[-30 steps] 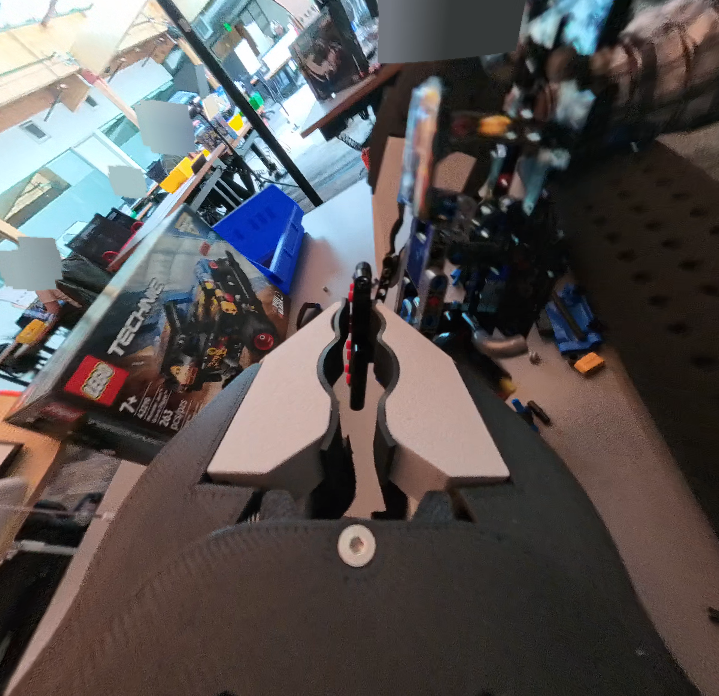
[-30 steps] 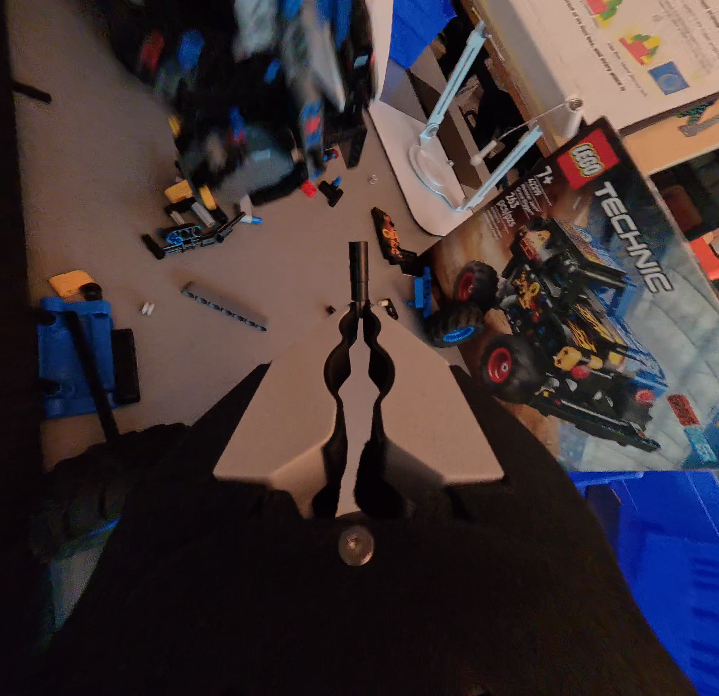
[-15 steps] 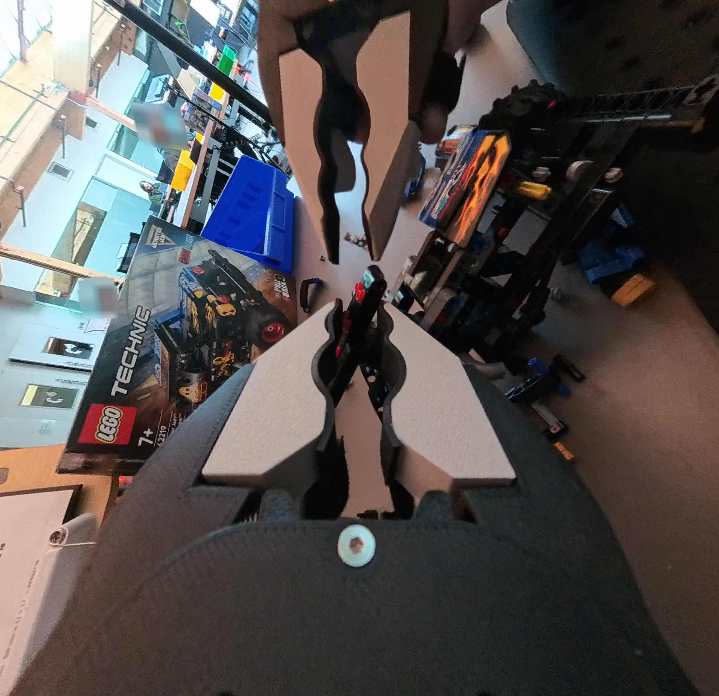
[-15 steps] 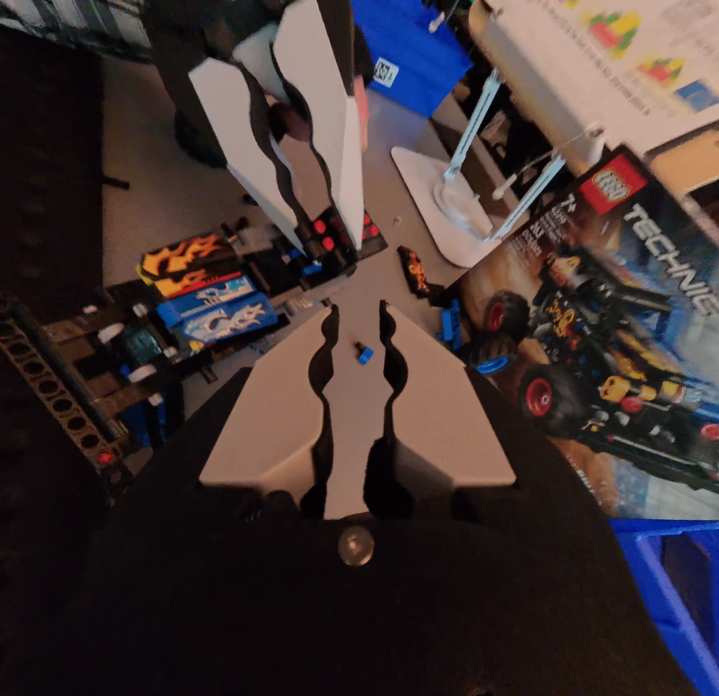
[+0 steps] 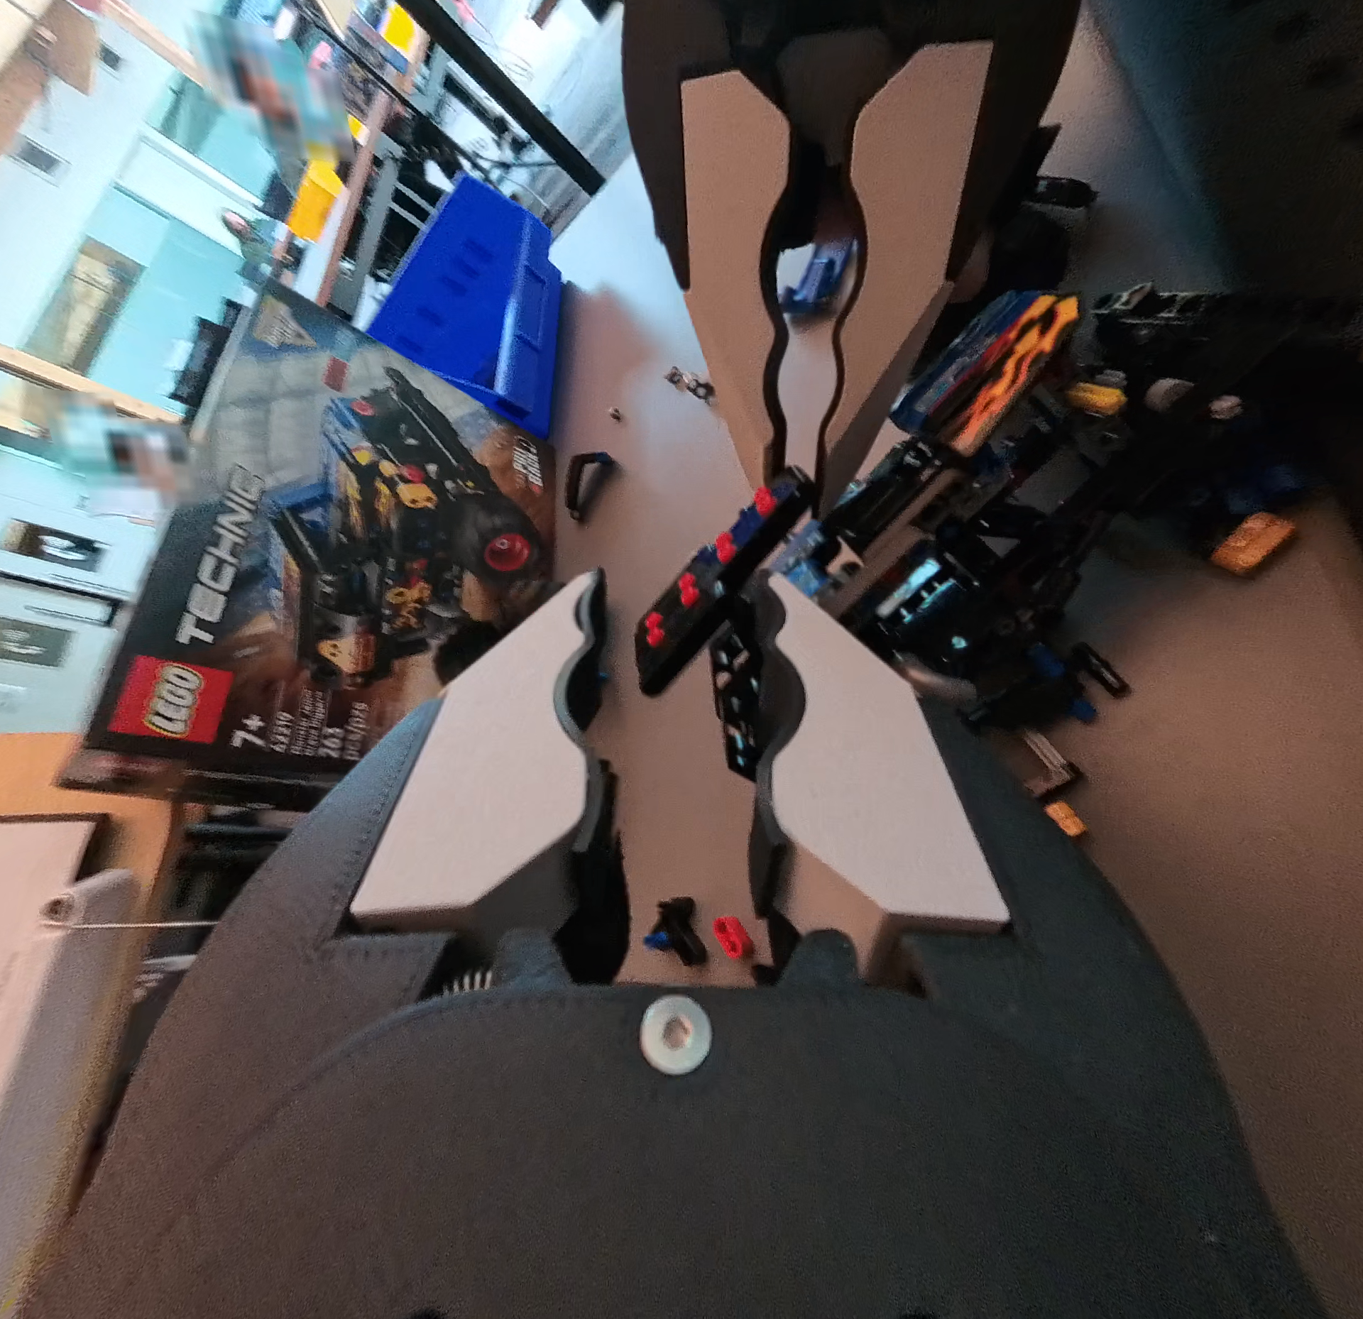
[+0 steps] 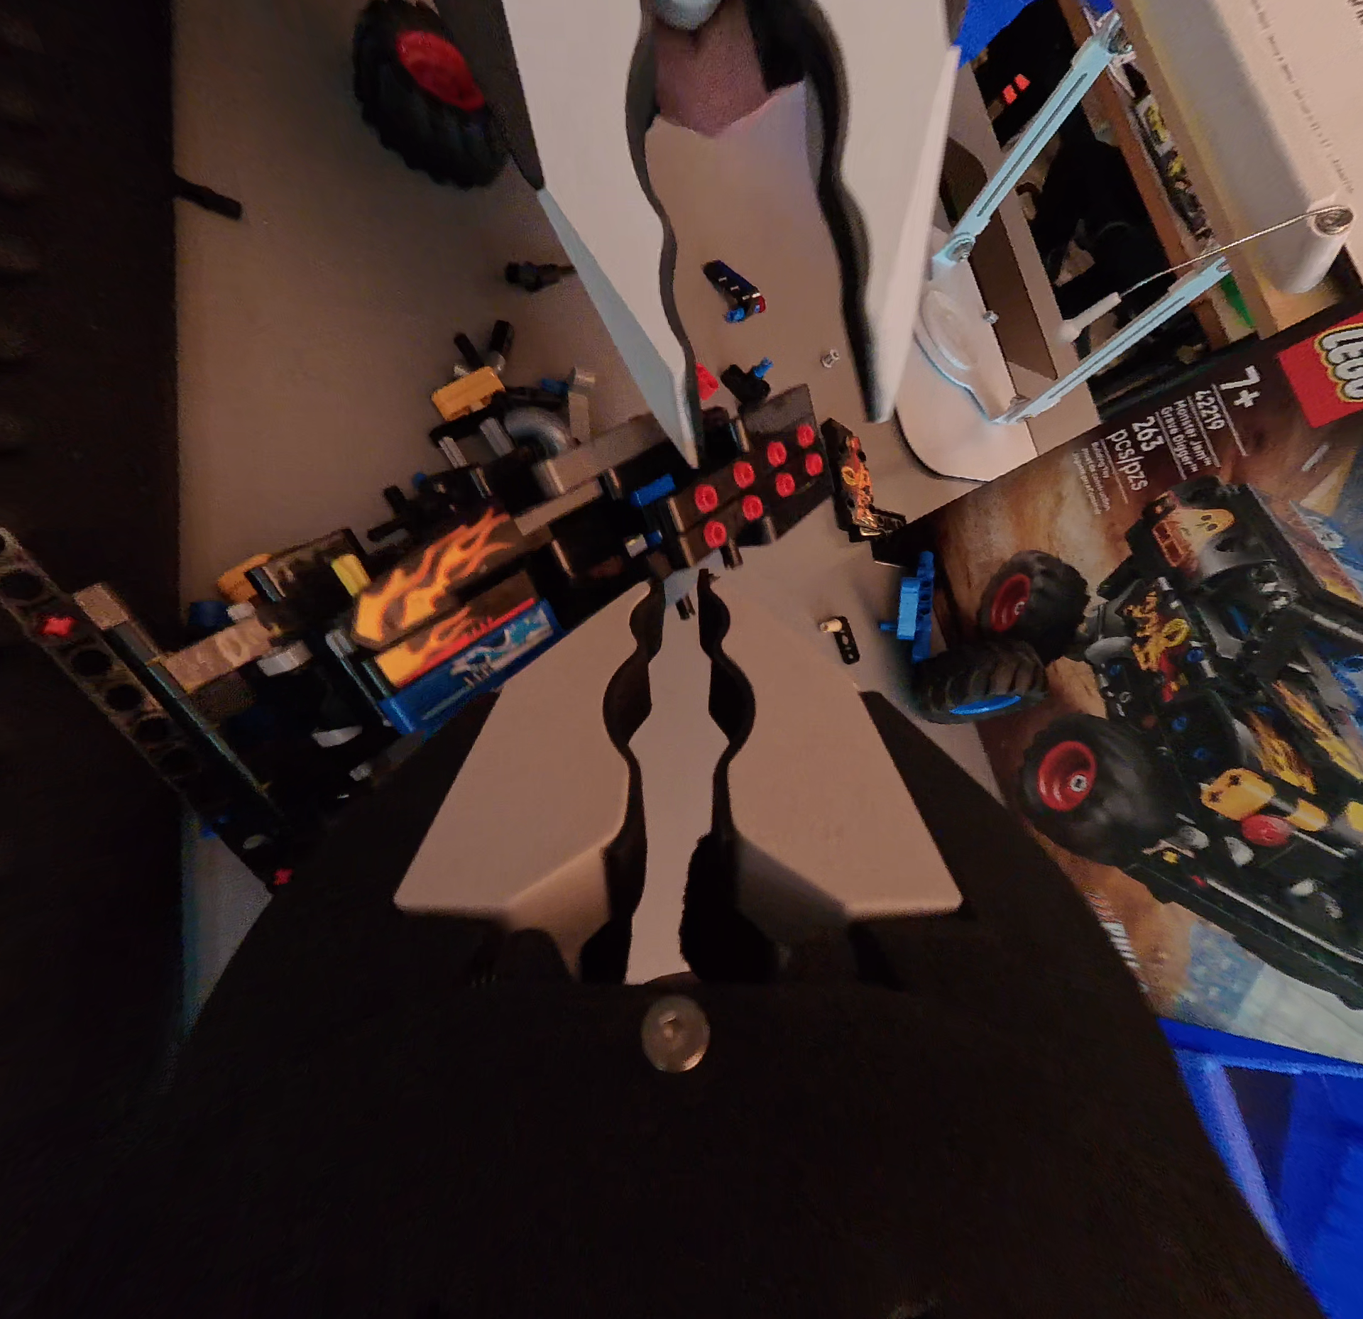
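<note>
Seen from the left wrist, nearest, between the finger roots on the counter: a black pin and a red piece, side by side. Left gripper with fingers spread wide, gripping nothing. Between their tips, tilted and off the counter: a black plate studded with red pins, touching neither finger as far as can be told. Under it, close along the right finger: a black beam. Beyond the plate, on the right: a half-built model with a flame panel. Left of it: a toy box lying flat, and behind that a blue bin. Far right: an orange piece, well apart from the rest.

Seen from the right wrist: right gripper with fingers drawn nearly together, pinching the near edge of the plate. Just past it, the left fingers reaching in from above, one tip touching the model beside the plate. To the right, near the box: a blue piece. Farther off: a white stand. Far left: a loose wheel with a red hub, well clear of the model.
</note>
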`<state>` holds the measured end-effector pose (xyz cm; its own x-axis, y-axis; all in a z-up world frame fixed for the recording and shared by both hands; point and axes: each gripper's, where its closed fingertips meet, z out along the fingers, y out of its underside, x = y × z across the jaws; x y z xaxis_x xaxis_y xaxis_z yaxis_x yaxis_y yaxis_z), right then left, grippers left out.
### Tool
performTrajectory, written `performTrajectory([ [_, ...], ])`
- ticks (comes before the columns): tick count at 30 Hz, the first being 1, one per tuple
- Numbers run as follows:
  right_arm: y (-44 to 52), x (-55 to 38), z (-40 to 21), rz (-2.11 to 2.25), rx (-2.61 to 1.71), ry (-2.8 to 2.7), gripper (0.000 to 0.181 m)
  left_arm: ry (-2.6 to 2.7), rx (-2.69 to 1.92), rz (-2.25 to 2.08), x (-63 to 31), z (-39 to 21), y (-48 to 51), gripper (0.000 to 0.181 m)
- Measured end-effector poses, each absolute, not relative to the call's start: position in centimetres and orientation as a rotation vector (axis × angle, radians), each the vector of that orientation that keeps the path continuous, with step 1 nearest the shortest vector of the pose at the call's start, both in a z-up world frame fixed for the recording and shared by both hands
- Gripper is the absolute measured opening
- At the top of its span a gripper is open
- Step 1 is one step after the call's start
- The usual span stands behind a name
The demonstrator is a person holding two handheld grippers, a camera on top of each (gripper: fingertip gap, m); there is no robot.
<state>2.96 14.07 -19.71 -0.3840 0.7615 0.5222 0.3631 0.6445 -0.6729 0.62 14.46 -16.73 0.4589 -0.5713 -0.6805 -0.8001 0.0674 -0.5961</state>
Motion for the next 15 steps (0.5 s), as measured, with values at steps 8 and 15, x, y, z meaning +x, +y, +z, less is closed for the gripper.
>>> performTrajectory([
  [8, 14.4, 2.5, -19.3, 0.629, -0.937, -1.961, 0.016, 1.098, -1.820, 0.217, -1.7, -17.2, 14.6, 0.047],
  [15, 13.9, 1.8, -19.7, 0.627, -0.945, -1.981, 0.009, 0.899, -2.044, 0.061, -3.0, -18.1, 12.8, 0.048],
])
